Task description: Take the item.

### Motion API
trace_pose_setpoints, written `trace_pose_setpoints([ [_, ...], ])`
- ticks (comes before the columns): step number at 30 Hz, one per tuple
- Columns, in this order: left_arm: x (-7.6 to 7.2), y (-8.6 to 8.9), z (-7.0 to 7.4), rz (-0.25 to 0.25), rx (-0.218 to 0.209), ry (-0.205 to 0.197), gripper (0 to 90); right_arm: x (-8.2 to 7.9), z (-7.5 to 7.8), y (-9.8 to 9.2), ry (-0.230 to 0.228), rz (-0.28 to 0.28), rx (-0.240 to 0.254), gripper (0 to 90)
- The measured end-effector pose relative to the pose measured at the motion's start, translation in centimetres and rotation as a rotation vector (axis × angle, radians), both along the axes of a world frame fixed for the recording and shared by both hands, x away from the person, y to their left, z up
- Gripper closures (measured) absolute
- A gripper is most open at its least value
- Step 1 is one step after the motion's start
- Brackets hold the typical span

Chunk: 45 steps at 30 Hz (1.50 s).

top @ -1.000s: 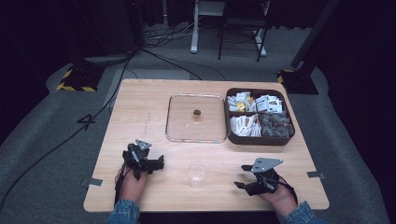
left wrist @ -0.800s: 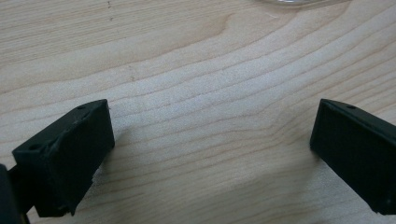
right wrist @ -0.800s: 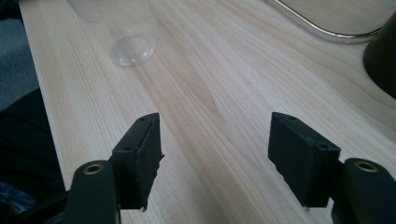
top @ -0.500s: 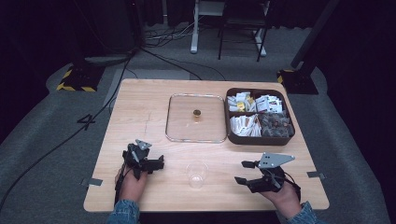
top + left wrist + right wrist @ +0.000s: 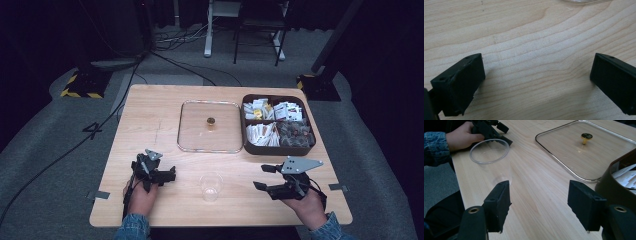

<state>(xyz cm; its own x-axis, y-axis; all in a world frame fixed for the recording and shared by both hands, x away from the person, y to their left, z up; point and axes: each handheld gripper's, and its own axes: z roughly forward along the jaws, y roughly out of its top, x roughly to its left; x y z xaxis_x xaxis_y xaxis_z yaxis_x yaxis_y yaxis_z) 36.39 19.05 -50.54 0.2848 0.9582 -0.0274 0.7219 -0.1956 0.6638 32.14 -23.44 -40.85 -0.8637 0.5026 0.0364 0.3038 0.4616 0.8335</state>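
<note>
Here, right gripper [image 5: 264, 177] hovers level, fingers apart.

Before me lies a pale wooden table [image 5: 150, 115]. On its far half a flat square glass lid [image 5: 200, 131] with rounded corners rests on the wood, a small brass knob [image 5: 211, 121] upright at its middle. Just beside it, to my right, sits a dark brown box [image 5: 277, 149], its compartments packed with paper sachets [image 5: 265, 134]. Past the table, black cables [image 5: 100, 125] trail over grey carpet [image 5: 55, 165] near a yellow-and-black striped base [image 5: 79, 86].
</note>
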Motion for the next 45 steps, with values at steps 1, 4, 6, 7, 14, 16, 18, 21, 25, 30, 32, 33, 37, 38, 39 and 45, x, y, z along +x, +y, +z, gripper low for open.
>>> trace_pose_setpoints([
  [1, 0.0, 0.0, 0.0, 0.000, 0.000, 0.000, 0.1, 0.1, 0.1, 0.0, -0.002, -0.003, -0.004, 34.4],
  [4, 0.0, 0.0, 0.0, 0.001, 0.000, 0.002, 0.1, 0.6, 0.6, -0.1, -0.011, -0.015, -0.016, 34.3],
  [6, 0.0, 0.0, 0.0, 0.001, -0.002, 0.002, 0.1, 0.8, 0.8, -0.2, -0.016, -0.022, -0.021, 34.2],
  [7, 0.0, 0.0, 0.0, 0.001, 0.000, 0.001, 0.1, 1.4, 1.4, -0.4, -0.033, -0.036, -0.030, 34.3],
  [14, 0.1, 0.1, 0.0, -0.010, 0.001, -0.001, 0.1, 3.7, 3.2, -1.4, -0.047, -0.082, -0.051, 34.2],
  [16, 0.1, 0.1, 0.0, -0.014, 0.002, -0.001, 0.1, 4.7, 3.8, -2.0, -0.046, -0.106, -0.056, 34.2],
  [18, 0.1, 0.2, 0.0, -0.024, 0.001, -0.001, 0.1, 5.9, 4.3, -2.6, -0.052, -0.134, -0.062, 34.2],
  [21, 0.1, 0.3, 0.0, -0.038, -0.001, 0.000, 0.1, 7.1, 4.6, -3.4, -0.051, -0.166, -0.077, 34.2],
  [25, 0.1, 0.4, 0.0, -0.048, 0.004, -0.003, 0.1, 8.4, 4.6, -4.2, -0.041, -0.206, -0.094, 34.2],
  [30, 0.1, 0.6, 0.0, -0.053, 0.005, 0.000, 0.0, 11.2, 4.6, -6.2, -0.030, -0.285, -0.110, 33.9],
  [32, 0.2, 0.6, 0.0, -0.054, 0.005, 0.000, 0.0, 11.6, 4.6, -6.5, -0.026, -0.297, -0.110, 33.9],
  [33, 0.2, 0.7, 0.0, -0.052, 0.003, -0.002, 0.0, 12.0, 4.5, -6.9, -0.016, -0.311, -0.109, 34.0],
  [37, 0.2, 0.7, 0.0, -0.052, 0.002, -0.001, 0.0, 13.8, 3.8, -8.8, 0.007, -0.387, -0.128, 32.7],
  [38, 0.2, 0.7, 0.0, -0.052, 0.003, -0.001, 0.0, 14.1, 3.5, -9.1, 0.015, -0.404, -0.133, 31.0],
  [39, 0.2, 0.7, 0.0, -0.052, 0.003, 0.000, 0.0, 14.5, 3.3, -9.4, 0.023, -0.421, -0.138, 29.4],
  [45, 0.3, 0.6, 0.0, -0.045, 0.001, -0.001, 0.0, 16.2, 2.1, -10.9, 0.060, -0.490, -0.155, 26.8],
])
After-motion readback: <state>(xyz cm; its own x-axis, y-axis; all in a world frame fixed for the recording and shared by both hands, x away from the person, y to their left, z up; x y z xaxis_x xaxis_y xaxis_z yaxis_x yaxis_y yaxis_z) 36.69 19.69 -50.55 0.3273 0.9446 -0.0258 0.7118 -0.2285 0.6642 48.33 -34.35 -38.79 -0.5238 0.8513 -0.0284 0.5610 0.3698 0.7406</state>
